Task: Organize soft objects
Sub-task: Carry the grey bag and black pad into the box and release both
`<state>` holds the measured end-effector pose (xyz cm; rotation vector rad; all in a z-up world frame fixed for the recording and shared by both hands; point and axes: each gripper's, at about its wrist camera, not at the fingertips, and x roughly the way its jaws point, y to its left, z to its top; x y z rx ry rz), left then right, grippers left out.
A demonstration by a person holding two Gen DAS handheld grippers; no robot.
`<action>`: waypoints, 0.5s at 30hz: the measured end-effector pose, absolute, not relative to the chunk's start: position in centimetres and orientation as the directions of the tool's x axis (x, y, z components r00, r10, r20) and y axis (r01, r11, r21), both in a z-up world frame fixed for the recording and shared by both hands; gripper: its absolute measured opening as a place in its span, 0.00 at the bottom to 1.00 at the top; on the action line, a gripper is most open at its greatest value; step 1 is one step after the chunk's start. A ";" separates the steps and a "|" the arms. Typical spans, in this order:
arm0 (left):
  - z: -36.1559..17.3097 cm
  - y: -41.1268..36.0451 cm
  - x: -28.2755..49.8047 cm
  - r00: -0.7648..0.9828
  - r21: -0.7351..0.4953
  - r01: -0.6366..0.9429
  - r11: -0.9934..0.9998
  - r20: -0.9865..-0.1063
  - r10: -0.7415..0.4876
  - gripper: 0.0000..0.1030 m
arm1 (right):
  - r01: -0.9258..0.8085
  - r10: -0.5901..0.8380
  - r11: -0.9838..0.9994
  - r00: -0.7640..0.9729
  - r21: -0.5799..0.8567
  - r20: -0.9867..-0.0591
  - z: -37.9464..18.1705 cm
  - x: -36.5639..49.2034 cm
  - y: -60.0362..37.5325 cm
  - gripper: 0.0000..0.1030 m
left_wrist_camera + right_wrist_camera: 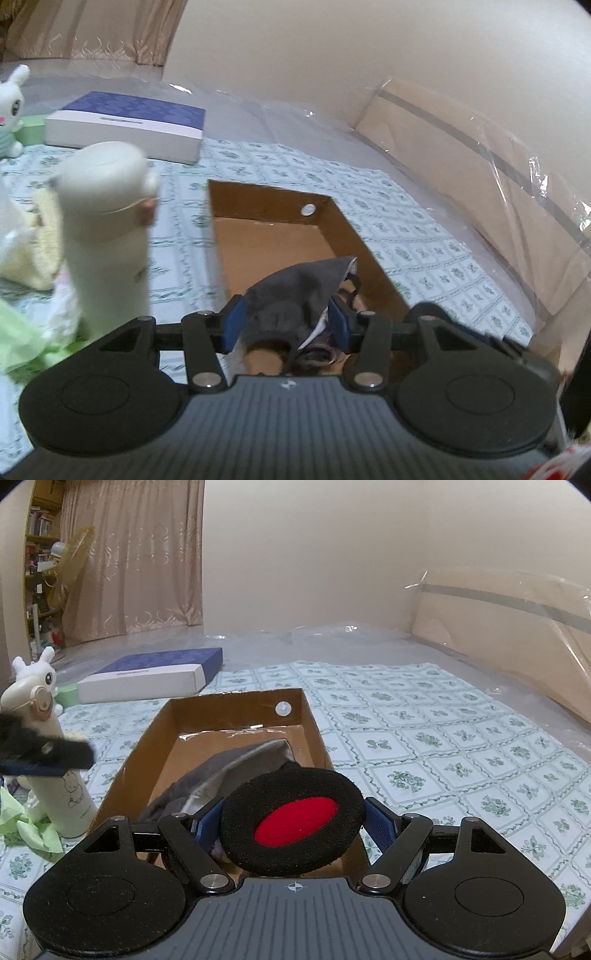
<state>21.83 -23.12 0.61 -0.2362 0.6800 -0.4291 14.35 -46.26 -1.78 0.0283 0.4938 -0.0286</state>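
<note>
Grey cloth (295,291) is clamped in the left gripper (286,321) jaws over the cardboard box (236,709) on the bed; the black-and-red pad (293,821) is clamped by the right gripper (295,825). Released early, either could be dropped outside the box

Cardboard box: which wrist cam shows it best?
Right wrist. The cardboard box shows its far wall and both side walls, with the gray cloth inside. In the left wrist view the cloth-holding left claw covers the box's near end.
</note>
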 end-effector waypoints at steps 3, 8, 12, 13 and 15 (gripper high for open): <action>0.7 -22.0 20.4 0.710 -0.324 0.303 0.896 -0.551 -0.439 0.43 | 0.020 -0.006 0.999 0.885 0.026 -0.466 -1.6 14.5 -46.0 0.76; 0.8 -21.0 18.8 0.726 -0.289 0.305 0.908 -0.546 -0.417 0.43 | -0.026 0.057 0.997 0.885 0.073 -0.462 -1.6 15.3 -45.9 0.90; 0.7 -20.2 18.0 0.735 -0.262 0.298 0.918 -0.551 -0.396 0.46 | -0.022 0.050 0.997 0.889 0.067 -0.454 -1.5 14.7 -45.7 0.91; 0.6 -19.8 17.7 0.736 -0.258 0.294 0.920 -0.553 -0.391 0.48 | -0.025 0.051 0.998 0.889 0.063 -0.455 -1.6 14.4 -45.6 0.91; 0.5 -19.3 17.1 0.741 -0.251 0.289 0.924 -0.553 -0.382 0.49 | -0.031 0.052 0.998 0.888 0.053 -0.458 -1.7 13.5 -45.2 0.91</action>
